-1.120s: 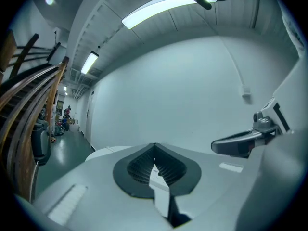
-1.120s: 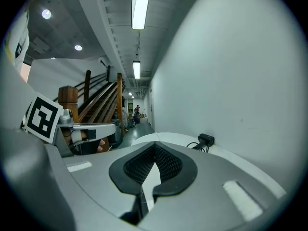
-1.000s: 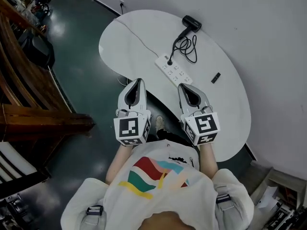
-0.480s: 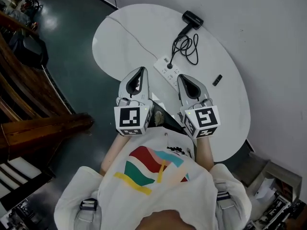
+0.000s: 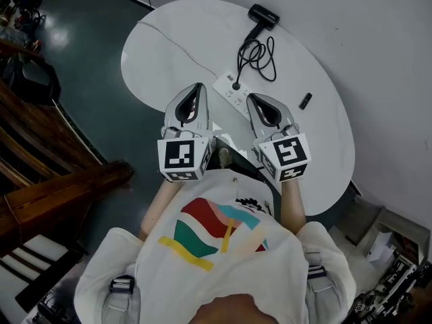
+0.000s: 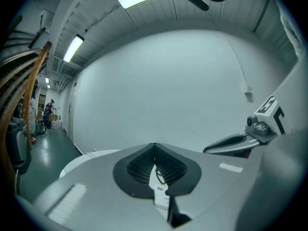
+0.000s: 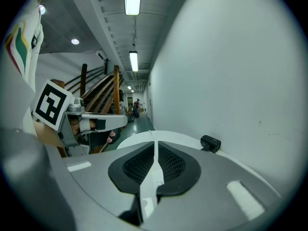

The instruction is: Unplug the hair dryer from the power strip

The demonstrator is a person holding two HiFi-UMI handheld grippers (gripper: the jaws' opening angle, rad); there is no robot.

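Both claws have slid forward over the near edge of the white curved table (image 5: pixel 162 46) in the last second, so the approach looks basically done. The left gripper (image 5: pixel 197 86) and right gripper (image 5: pixel 250 98) are both pinched fully shut, holding nothing. The black hair dryer (image 5: pixel 264 15) lies at the far edge, its black plug (image 5: pixel 237 85) still in the white power strip (image 5: pixel 229 92) between the tips. The strip's near end is hidden under the right gripper.

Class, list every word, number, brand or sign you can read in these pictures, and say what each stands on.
No text can be read as words.
Power strip: small print beside its sockets, too small to read.
Shirt: small dark print above the coloured graphic, blurred.
Left gripper and right gripper: black-and-white square markers on their cubes, no letters.
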